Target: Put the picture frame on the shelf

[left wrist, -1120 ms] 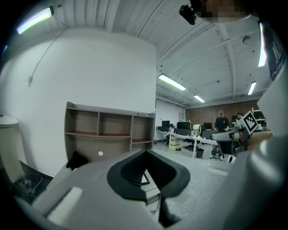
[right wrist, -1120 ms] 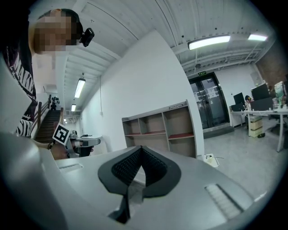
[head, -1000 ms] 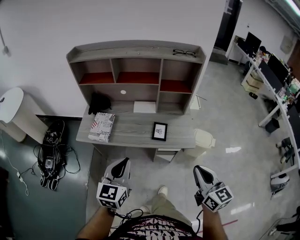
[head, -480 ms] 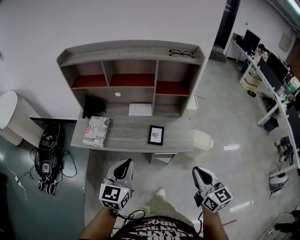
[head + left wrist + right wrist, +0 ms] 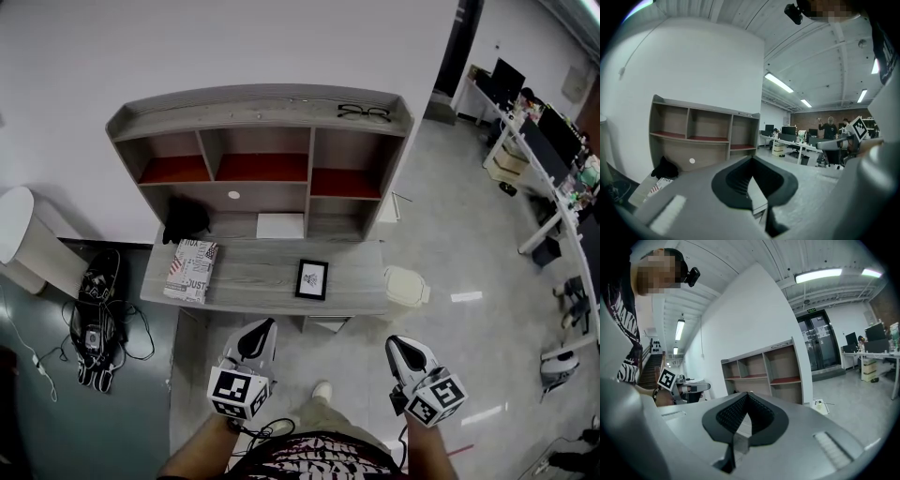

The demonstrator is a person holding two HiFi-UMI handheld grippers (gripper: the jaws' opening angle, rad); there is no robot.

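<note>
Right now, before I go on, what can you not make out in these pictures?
- Small black picture frame: head view, image too small; in their own views the left tool and right tool block it.
- Black lump under the grey wooden shelves: head view, too dark to identify.
- Patterned white book: print too small.

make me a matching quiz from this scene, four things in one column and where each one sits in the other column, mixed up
Things
1. picture frame
2. glasses
3. printed book
4. white bin

Places
A. on the floor, just right of the desk
B. on top of the shelf unit, near its right end
C. on the desk, right of its centre
D. at the desk's left end

Pairs: 1-C, 2-B, 3-D, 4-A
</note>
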